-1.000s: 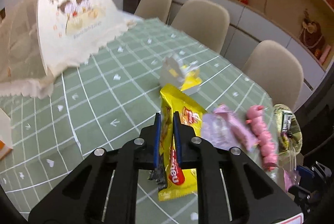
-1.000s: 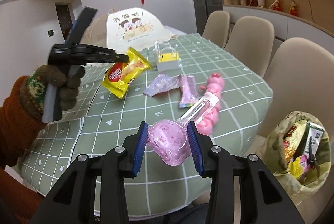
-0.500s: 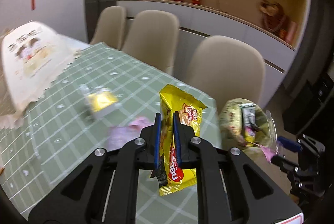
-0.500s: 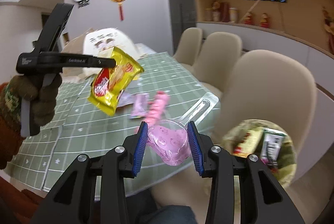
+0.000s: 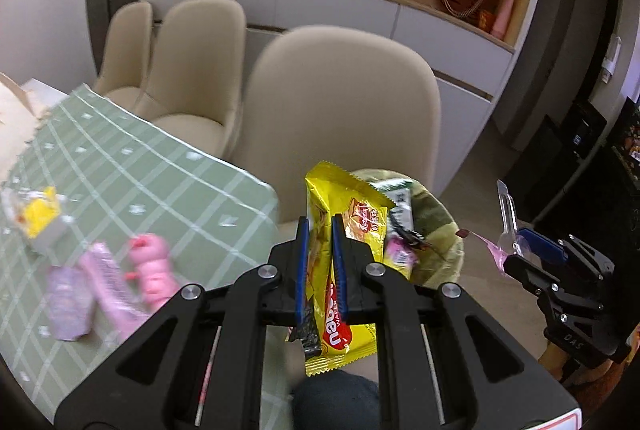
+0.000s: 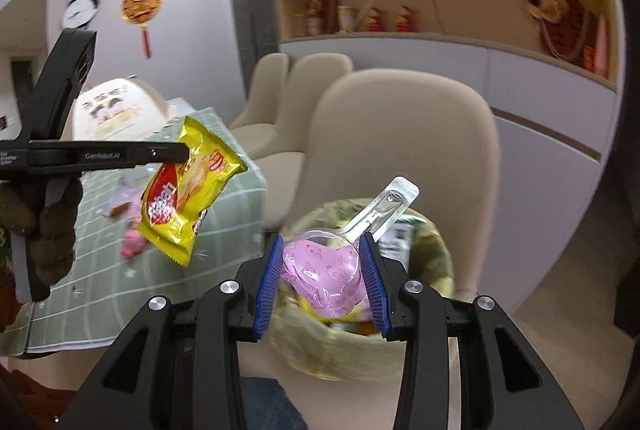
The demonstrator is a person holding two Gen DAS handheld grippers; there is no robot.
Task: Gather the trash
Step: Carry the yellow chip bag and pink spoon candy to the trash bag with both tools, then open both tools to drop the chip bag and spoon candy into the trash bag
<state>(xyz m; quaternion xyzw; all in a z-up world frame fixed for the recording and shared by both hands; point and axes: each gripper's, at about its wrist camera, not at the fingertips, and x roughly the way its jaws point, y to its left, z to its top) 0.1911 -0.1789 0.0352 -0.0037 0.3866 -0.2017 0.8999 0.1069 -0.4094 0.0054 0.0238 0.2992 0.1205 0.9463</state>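
A green grid-patterned tablecloth (image 5: 132, 165) covers the table on the left, with beige upholstered chairs (image 5: 340, 109) and wooden shelving beyond. The left gripper (image 5: 318, 262) pinches a yellow foil wafer packet (image 5: 344, 230) narrowly; its red label is partly readable. The right gripper (image 6: 322, 278) clamps a pink panda-printed plastic blister pack (image 6: 324, 270) above the bag-lined trash bin (image 6: 436, 258).

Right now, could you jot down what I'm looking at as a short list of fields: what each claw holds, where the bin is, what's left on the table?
left claw: shut on yellow wrapper
right claw: shut on pink package
bin: beside table, below pink package, partly full
table: pink wrappers, yellow box
chairs: beige, along table
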